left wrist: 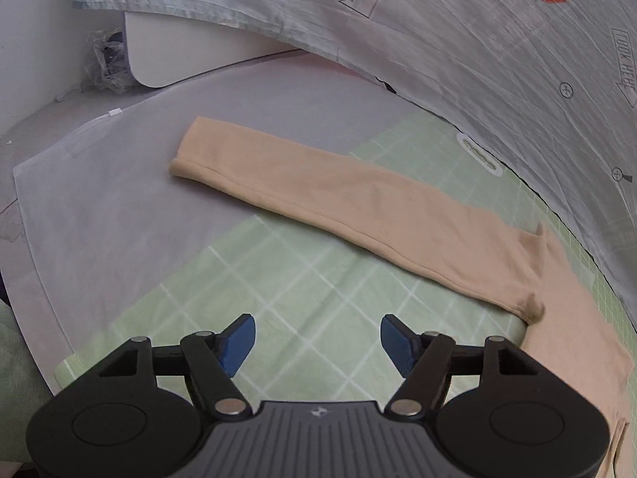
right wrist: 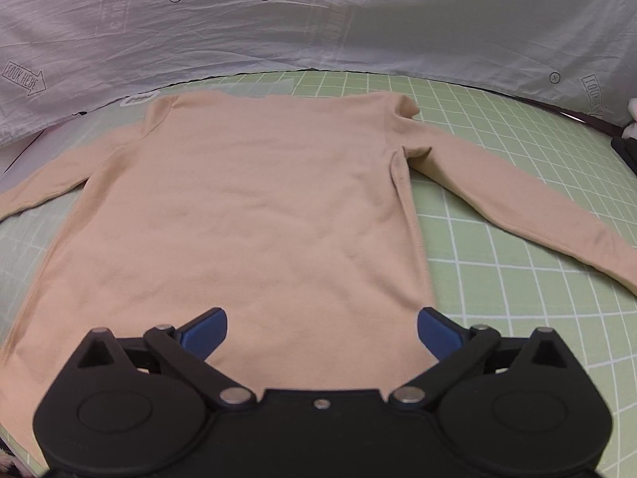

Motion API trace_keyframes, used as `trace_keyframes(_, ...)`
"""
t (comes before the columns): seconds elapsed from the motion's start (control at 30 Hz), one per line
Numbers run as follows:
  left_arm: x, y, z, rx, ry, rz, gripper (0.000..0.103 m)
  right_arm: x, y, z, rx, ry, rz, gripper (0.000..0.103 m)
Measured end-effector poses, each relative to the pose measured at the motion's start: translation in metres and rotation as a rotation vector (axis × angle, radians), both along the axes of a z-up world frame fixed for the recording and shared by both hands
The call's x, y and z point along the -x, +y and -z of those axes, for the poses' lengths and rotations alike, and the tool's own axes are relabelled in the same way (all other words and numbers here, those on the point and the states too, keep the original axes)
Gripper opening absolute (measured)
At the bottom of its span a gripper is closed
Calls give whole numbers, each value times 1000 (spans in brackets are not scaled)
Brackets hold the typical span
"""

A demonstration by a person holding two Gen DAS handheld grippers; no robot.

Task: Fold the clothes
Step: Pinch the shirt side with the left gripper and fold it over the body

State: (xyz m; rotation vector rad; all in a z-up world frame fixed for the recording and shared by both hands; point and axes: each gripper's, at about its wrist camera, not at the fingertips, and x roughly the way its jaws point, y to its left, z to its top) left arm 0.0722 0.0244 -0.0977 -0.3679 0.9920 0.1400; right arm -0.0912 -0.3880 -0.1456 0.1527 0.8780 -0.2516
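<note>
A peach long-sleeved top [right wrist: 254, 207] lies flat on the green grid mat [right wrist: 517, 239], both sleeves spread out to the sides. In the left wrist view its left sleeve [left wrist: 338, 203] stretches from the body at the right edge out past the mat's edge onto a white sheet. My left gripper [left wrist: 317, 334] is open above bare mat, near side of that sleeve, with nothing between its blue pads. My right gripper [right wrist: 322, 328] stands wide open over the top's lower hem area near its right side seam; the pads are apart from the cloth.
A pale cloth printed with carrots and arrows [right wrist: 278, 28] hangs along the far edge of the mat. A white translucent sheet [left wrist: 99, 199] covers the surface left of the mat. A white board [left wrist: 191, 51] and crumpled plastic [left wrist: 105, 59] sit at the far left.
</note>
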Motion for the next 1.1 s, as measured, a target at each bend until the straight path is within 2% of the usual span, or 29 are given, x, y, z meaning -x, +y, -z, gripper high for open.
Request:
trace_keyframes(0.07,-17,24,2,-22,-5,-58,70,-11,6,5,-18,10,19,103)
trace_keyframes(0.23,-56,74,9,-4,-30,-144,70,-31,10,14,-42,41,120,103)
trace_keyframes(0.43,-98,96,28,-50,-19,-139,71,-47,17,24,5,59,231,103)
trace_keyframes(0.6,-110,99,38,-90,-37,-87,70,-50,18,24,2,63,288,103)
trace_keyframes(0.67,-112,96,40,-112,-53,-56,64,-50,19,24,5,59,299,103)
trace_keyframes(0.7,-112,94,40,-137,-53,-55,45,-50,19,24,6,58,304,103)
trace_keyframes(0.73,-111,93,39,-163,-49,-51,22,-50,19,24,7,56,310,103)
trace_keyframes(0.77,-110,95,39,-148,-49,-59,13,-51,19,24,8,54,314,103)
trace_keyframes(0.8,-108,97,38,-129,-49,-67,10,-51,19,24,9,54,316,103)
trace_keyframes(0.97,-85,115,30,-106,-31,-221,9,-52,19,24,11,51,312,103)
trace_keyframes(1.1,-75,122,35,-66,-5,-251,9,-50,19,25,13,41,304,103)
